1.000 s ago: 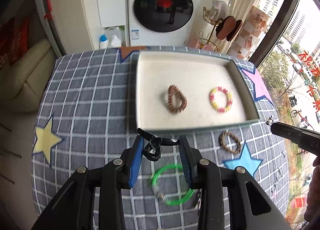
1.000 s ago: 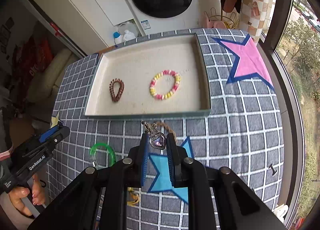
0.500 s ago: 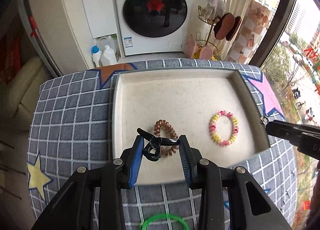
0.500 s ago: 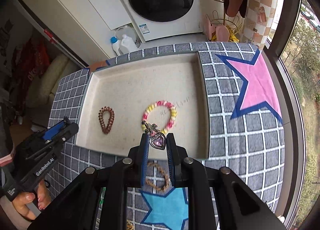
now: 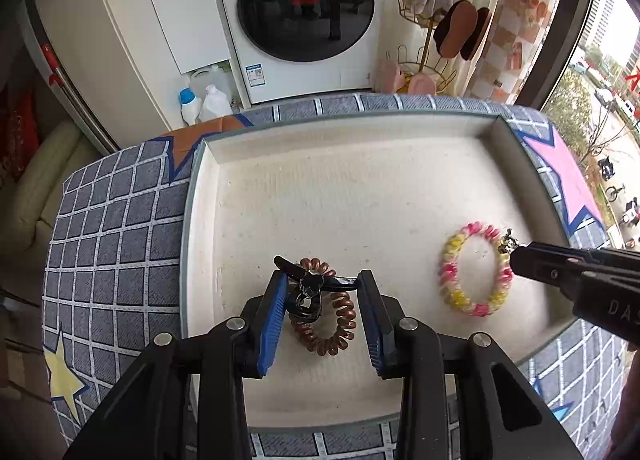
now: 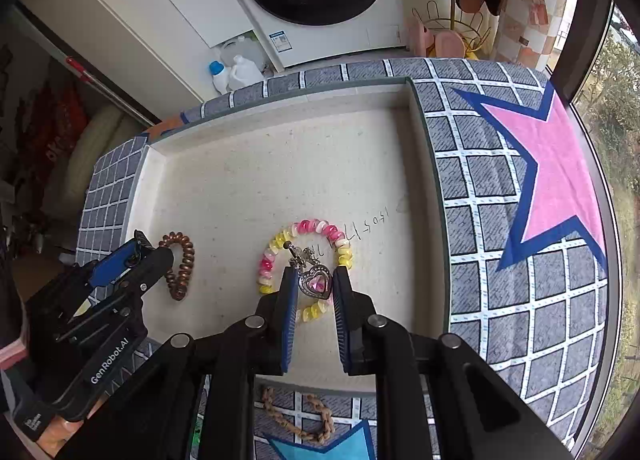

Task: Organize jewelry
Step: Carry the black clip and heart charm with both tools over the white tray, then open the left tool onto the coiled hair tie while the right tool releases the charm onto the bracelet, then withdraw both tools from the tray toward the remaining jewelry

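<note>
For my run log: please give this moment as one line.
left gripper: shut on black hair clip | right gripper: shut on heart pendant | both above tray

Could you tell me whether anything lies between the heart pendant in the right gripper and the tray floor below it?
Yes: the heart pendant hangs over the pink-and-yellow bracelet lying in the tray.
</note>
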{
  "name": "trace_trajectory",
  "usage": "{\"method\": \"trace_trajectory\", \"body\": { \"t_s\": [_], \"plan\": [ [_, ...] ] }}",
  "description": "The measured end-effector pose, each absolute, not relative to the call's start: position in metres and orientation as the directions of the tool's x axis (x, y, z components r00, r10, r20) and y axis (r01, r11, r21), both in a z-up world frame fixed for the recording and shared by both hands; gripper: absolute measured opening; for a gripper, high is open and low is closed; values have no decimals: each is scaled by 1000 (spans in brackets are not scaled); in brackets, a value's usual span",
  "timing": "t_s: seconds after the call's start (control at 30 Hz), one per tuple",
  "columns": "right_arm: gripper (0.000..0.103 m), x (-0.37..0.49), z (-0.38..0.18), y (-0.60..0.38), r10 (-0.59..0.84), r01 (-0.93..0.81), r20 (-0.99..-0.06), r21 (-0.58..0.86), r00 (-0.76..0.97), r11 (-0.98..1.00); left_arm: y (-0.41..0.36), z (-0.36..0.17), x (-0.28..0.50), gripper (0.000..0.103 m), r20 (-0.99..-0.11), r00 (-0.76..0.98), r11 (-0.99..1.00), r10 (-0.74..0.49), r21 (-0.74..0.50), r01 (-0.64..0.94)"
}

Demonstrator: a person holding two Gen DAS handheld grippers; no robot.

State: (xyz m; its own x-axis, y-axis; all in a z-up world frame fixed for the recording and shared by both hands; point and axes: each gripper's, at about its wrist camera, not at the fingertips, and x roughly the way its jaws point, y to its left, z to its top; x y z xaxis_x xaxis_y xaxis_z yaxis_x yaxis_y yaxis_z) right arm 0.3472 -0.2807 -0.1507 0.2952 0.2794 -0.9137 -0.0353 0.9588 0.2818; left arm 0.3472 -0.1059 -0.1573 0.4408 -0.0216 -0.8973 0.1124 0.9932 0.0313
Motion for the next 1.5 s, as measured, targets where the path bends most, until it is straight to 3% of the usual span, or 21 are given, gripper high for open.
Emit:
{"method": "trace_trajectory", "body": {
  "t_s": [0.47, 0.5, 0.53, 0.57, 0.67, 0.73, 0.9, 1.0, 1.3, 1.37, 1.43, 1.5],
  "plan": [
    [19, 348, -169, -281, 281, -32, -916, 284, 286, 958, -124, -173, 349, 49, -899, 437, 982, 20, 99, 158],
    [19, 348, -169, -281, 283, -32, -915, 286, 286, 958, -124, -173, 349, 52, -900, 436, 982, 22, 102, 161],
    [20, 349, -170, -281, 283, -32, -916, 287, 284, 958, -125, -173, 349, 66, -901, 433, 982, 22, 101, 162],
    [20, 349, -170, -281, 283, -32, -917, 286, 282, 958, -125, -172, 349, 72, -899, 438, 982, 25, 103, 156],
    [27, 351, -172, -282, 284, -21, -919, 290, 272, 957, -122, -168, 347, 73, -893, 449, 984, 33, 108, 143],
    [38, 351, -171, -284, 298, -7, -913, 309, 280, 951, -121, -167, 348, 73, -901, 434, 985, 27, 98, 143],
    [42, 349, -159, -293, 341, 25, -884, 368, 319, 930, -116, -157, 347, 74, -894, 448, 989, 12, 77, 129],
    [50, 348, -149, -295, 352, 33, -873, 384, 337, 923, -116, -148, 343, 103, -879, 476, 988, 20, 90, 124],
    [52, 331, -125, -299, 356, 45, -856, 401, 375, 915, -107, -117, 319, 103, -858, 514, 986, 4, 89, 142],
    [62, 323, -120, -301, 356, 43, -852, 401, 384, 915, -101, -112, 310, 103, -860, 509, 987, 1, 82, 137],
    [82, 314, -114, -301, 352, 44, -848, 400, 396, 915, -94, -107, 299, 103, -862, 506, 988, 6, 82, 129],
    [82, 303, -107, -301, 355, 45, -843, 406, 405, 913, -88, -104, 287, 103, -865, 502, 990, 13, 82, 115]
  ]
}}
